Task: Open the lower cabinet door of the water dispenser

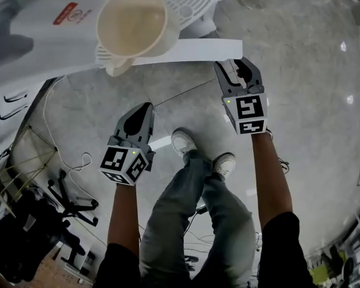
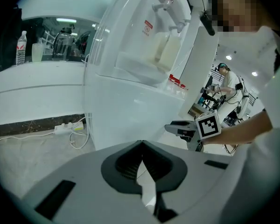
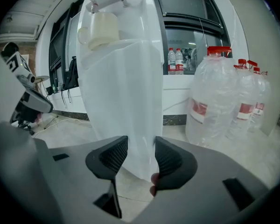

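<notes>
The right claw (image 3: 141,140) has its two ribbed black pads standing apart. The free edge of the lower cabinet door (image 1: 192,49) shows in the gap right at their tips, and I can't tell whether either pad touches it. The left claw (image 2: 142,143) is closed, tips together on nothing, held back nearer the person's body and well apart from the door.

The door is a thin, smooth, glossy white panel. It stands open from the front of the water dispenser (image 2: 116,101), so from above only its top edge shows, as a pale strip. The dispenser is shiny white plastic with a rounded front. A matte cream cup (image 1: 135,24) with a handle sits on its slotted drip tray (image 1: 195,2).

The floor (image 1: 312,89) is polished grey stone, mottled and catching the ceiling lights. The person's white sneakers (image 1: 183,141) are planted on it. Big clear water bottles (image 3: 214,106), crinkled plastic with red caps, stand beside the dispenser by the wall. A white power strip (image 2: 67,126) lies at the dark skirting, with a cord looped beside it. Dark office chairs (image 1: 72,200) crowd one corner.

No view looks into the cabinet itself. From above, the cup and tray cover the door's hinge side. A small pinkish spot beside one right pad is too blurred to name.
</notes>
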Tool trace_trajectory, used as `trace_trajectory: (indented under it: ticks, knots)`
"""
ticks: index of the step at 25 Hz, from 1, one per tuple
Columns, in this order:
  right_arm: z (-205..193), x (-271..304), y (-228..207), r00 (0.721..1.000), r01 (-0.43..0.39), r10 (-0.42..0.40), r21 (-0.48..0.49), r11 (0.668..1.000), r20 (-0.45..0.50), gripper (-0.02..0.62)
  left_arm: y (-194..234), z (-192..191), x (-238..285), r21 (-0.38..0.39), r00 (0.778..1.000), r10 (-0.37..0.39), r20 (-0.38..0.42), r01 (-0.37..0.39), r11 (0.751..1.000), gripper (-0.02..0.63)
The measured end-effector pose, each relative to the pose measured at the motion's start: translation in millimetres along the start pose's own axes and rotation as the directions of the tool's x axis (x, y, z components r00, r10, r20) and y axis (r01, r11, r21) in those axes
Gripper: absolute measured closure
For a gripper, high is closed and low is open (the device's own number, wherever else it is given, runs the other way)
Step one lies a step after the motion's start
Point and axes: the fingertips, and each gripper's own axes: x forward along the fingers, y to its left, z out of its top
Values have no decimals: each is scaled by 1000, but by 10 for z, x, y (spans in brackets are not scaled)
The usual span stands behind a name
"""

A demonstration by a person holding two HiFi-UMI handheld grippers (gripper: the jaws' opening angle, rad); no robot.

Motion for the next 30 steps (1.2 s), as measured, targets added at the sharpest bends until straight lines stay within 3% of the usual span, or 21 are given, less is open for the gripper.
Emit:
trace_trajectory:
  ticks: [6,12,22,30]
  knots:
    - [-89,-116,108,1000,11,-11,7,1000,6,417,-72,81,-21,50,999,-11,46,8,999,597]
    - [-208,-277,327,999,38,-37,37,999,-17,406,-176,-50,-386,92,999,-4,53,-1,996,595]
    - [-490,-614,807,997,35,-34,20,999,-66,403,-348,-815,-912,53,1000,17,-26,-16,998,595]
    - [-646,-761,1120,992,65,-62,24,998,-105,402,-181,-892,-1172,36,1000,12,29,-13,999,595]
